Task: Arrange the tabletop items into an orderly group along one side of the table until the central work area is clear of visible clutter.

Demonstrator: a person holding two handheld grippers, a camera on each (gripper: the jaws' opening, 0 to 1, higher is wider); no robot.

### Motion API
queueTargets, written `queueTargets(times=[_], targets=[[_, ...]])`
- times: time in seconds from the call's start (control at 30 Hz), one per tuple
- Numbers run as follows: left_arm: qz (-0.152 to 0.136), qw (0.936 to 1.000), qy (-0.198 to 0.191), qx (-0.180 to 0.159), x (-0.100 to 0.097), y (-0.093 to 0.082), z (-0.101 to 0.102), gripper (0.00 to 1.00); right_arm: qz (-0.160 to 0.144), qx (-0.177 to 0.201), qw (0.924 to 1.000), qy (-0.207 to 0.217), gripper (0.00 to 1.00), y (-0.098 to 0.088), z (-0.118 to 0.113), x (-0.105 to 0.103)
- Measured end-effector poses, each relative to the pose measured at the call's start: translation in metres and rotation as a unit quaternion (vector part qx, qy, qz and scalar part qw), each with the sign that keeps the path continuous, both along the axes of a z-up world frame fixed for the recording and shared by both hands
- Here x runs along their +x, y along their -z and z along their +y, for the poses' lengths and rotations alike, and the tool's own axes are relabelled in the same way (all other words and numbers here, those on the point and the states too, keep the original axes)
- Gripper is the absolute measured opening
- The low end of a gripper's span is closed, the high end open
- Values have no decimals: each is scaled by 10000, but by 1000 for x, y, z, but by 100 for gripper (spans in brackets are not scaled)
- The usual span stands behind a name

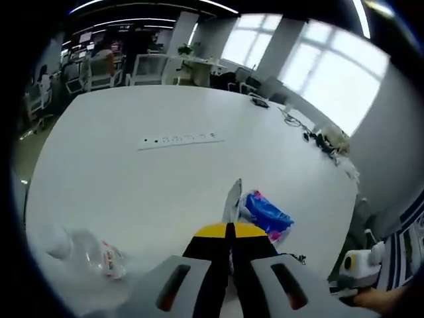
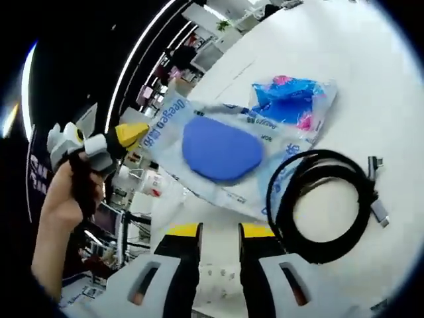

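Note:
My left gripper (image 1: 229, 228) is shut on the edge of a clear plastic packet (image 1: 232, 197), which I see edge-on here. In the right gripper view the left gripper (image 2: 127, 135) pinches that packet (image 2: 268, 149) by a corner, and a blue oval pad (image 2: 220, 150) shows inside it. Behind the packet a blue wrapped pack (image 2: 295, 99) lies on the white table (image 2: 371, 59); it also shows beside the left jaws (image 1: 266, 215). A coiled black cable (image 2: 322, 207) lies just ahead of my right gripper (image 2: 220, 232), which stands open with nothing between its jaws.
A clear plastic bottle (image 1: 93, 255) with a red label lies on its side at the table's near left. A white power strip (image 1: 179, 139) sits mid-table. More cables (image 1: 321, 140) lie along the right edge. A person's hand (image 2: 63, 195) holds the left gripper.

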State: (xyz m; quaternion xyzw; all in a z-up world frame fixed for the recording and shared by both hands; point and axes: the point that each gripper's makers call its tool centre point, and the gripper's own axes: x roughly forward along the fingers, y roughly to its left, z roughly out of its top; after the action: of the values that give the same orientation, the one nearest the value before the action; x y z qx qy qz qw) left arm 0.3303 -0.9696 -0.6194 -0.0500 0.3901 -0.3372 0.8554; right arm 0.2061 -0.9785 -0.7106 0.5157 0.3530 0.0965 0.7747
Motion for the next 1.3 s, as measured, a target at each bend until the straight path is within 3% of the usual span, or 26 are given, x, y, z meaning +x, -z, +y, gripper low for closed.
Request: queueTargets(times=[0.07,0.13,0.2,0.33,0.43,0.67,0.97,1.1,1.3], targets=[[20,10000,-61,36,0,4,6,0,301,555,9973,362,31,4,3,7],[27,9999,-91,63,3,7,11,0,562,1137,9876,920,37,7,1,15],[52,9999,-106,74,6,9,16,0,724,1420,9798,1210,38,9,1,18],[74,9998,-157,22,6,8,18,0,1029,1308,9739,1545,37,24,-6,19],[126,9999,-92,-3,4,8,13,0,1270,1501,9607,1957,31,35,-14,21],[156,9998,-49,92,1,13,16,0,1482,1451,9497,2346,0,48,-20,20],[204,9996,-165,97,-8,14,29,0,1137,1196,9572,2376,0,36,-33,17],[216,9995,-236,33,-10,13,32,0,858,960,9660,2240,0,25,-38,18],[177,9994,-281,33,-11,11,37,0,659,855,9688,2233,0,20,-44,21]])
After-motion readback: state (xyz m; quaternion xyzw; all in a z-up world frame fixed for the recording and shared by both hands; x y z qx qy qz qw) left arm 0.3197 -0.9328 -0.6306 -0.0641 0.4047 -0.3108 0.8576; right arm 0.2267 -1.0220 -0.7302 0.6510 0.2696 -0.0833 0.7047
